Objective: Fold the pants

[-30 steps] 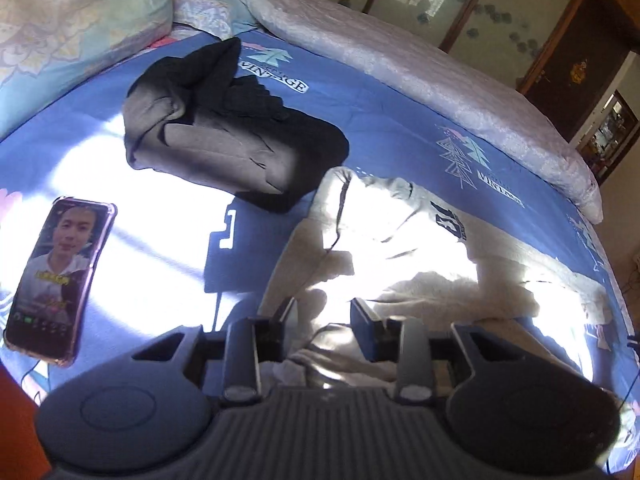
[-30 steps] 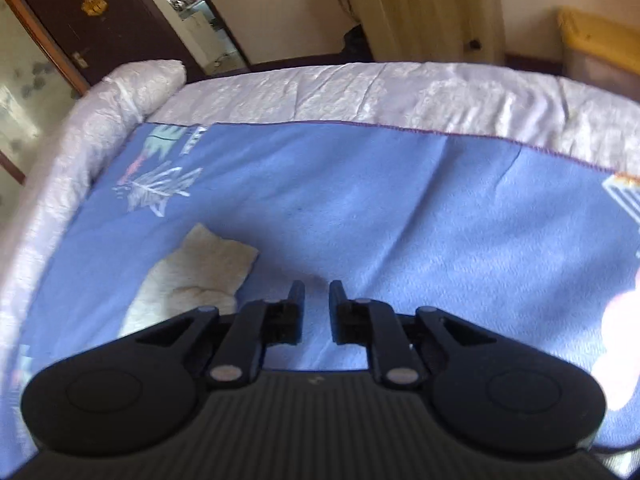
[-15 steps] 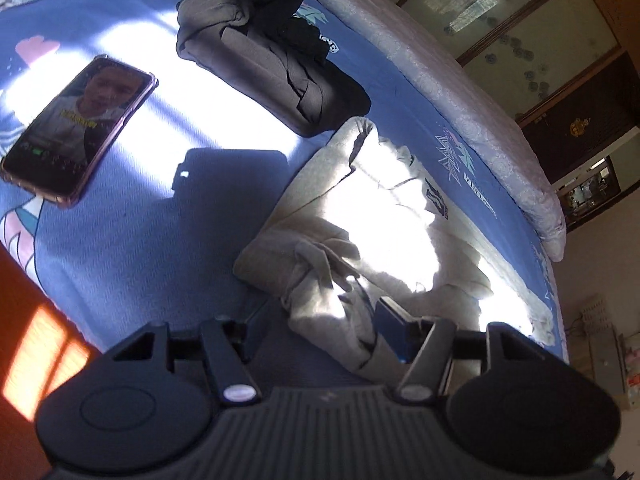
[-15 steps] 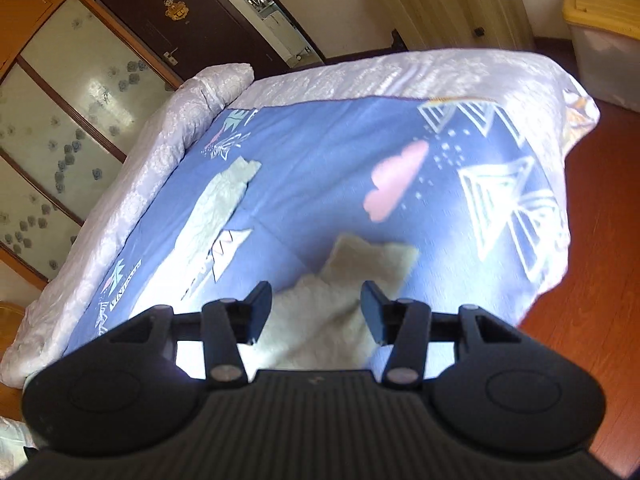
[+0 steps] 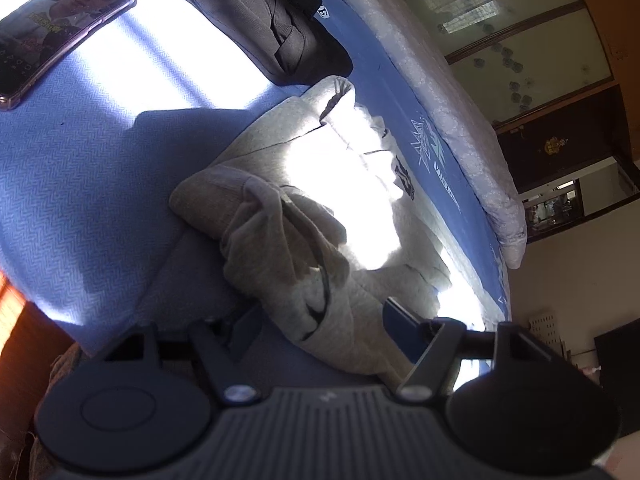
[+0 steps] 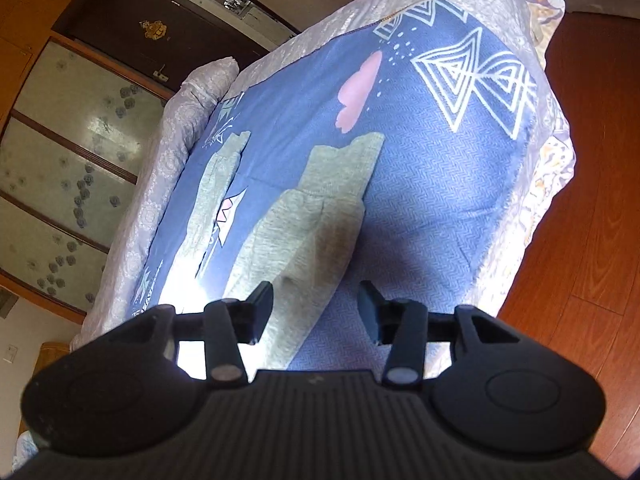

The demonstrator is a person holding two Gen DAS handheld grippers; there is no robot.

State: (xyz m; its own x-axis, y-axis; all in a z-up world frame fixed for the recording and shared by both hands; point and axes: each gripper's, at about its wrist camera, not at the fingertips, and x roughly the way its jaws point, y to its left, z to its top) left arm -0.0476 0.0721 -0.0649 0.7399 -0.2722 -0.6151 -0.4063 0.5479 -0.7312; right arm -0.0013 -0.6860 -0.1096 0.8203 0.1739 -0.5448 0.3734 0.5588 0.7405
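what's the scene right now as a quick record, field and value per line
surface: bed with blue blanket
pants: light grey pants, bunched waist end, legs spread apart
left gripper: jaws opening, pants fabric between them
right gripper: jaws closing over a leg's edge, not pressing
other clothes: dark folded pile
phone: face up, screen lit

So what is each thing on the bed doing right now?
Grey pants: waist end bunched and rumpled, legs stretched out flat, not folded yet.
Dark clothes: folded in a pile.
Phone: lying flat, screen lit.
Left gripper: opening, pants between the fingers, not pinched.
Right gripper: closing, over a pant leg's edge, not gripping.
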